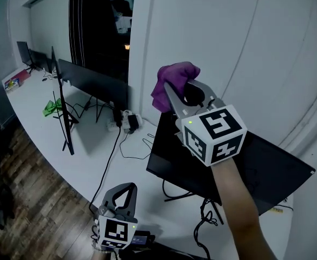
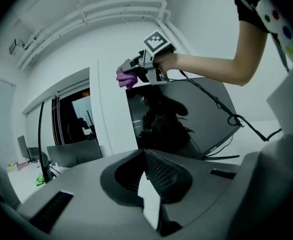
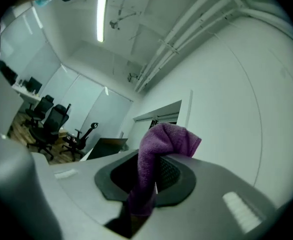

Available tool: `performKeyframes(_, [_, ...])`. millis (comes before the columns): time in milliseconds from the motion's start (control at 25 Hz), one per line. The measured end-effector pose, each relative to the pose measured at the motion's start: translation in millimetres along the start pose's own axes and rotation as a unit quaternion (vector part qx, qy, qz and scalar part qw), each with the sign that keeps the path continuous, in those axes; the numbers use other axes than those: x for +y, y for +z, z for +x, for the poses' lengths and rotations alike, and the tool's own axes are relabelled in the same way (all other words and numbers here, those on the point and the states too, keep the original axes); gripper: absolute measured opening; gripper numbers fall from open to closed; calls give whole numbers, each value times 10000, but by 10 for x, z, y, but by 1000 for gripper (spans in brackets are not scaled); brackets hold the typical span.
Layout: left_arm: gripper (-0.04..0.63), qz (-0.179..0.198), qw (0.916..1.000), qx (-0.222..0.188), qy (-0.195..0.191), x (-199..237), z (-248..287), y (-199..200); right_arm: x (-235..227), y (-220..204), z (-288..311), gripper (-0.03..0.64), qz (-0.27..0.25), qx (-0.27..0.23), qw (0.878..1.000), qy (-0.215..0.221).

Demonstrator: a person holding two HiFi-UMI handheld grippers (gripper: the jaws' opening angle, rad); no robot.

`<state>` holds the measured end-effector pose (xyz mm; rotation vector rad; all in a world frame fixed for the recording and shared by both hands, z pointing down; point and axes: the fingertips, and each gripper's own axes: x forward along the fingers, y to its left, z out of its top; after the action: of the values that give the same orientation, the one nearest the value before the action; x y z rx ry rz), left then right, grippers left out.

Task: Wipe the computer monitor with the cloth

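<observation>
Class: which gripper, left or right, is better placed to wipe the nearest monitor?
Right. The right gripper is shut on the purple cloth, raised at a top corner of the monitor. The left gripper is shut without cloth, low near the desk.

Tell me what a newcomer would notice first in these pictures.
The purple cloth stands out most, clamped in the raised right gripper by the top corner of the dark monitor in front of the white wall. Lower down, the left gripper hangs shut and empty near the front edge of the white desk. Far along the desk lies a small bright green thing.
</observation>
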<state>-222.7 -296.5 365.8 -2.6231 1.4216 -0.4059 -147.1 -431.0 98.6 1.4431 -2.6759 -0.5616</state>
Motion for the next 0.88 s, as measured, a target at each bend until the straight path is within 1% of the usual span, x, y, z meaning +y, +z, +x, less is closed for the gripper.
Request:
performKeyframes(80, [6, -18, 10000, -37, -38, -19, 6, 27, -112, 111, -23, 68, -581, 89, 9983, -43])
performKeyframes(160, [6, -30, 10000, -71, -63, -27, 6, 50, -223, 169, -30, 67, -1170, 259, 9928, -69])
performKeyframes(280, [6, -25, 10000, -53, -50, -20, 4, 29, -349, 185, -10, 67, -1924, 589, 9796, 7])
performKeyframes(360, [6, -49, 10000, -71, -48, -19, 1, 30, -383, 164, 25, 67, -2362, 800, 9683, 161])
performKeyframes(440, [6, -53, 9999, -79, -53, -21, 0, 43, -403, 76, 70, 67, -2876, 1067, 9511, 367])
performKeyframes(520, [6, -39, 9999, -77, -57, -23, -6, 66, -408, -49, 103, 67, -3394, 1317, 9293, 620])
performKeyframes(600, [6, -26, 9999, -78, -59, -25, -14, 76, -382, -170, 115, 67, -3800, 1495, 9083, 911])
performKeyframes(760, [6, -42, 9999, -88, -76, -48, -36, 59, -281, -399, 121, 67, -4427, 1808, 8669, 1404])
performKeyframes(880, [6, -42, 10000, -49, -68, -71, -54, 34, -192, -510, 112, 67, -4725, 1977, 8410, 1744])
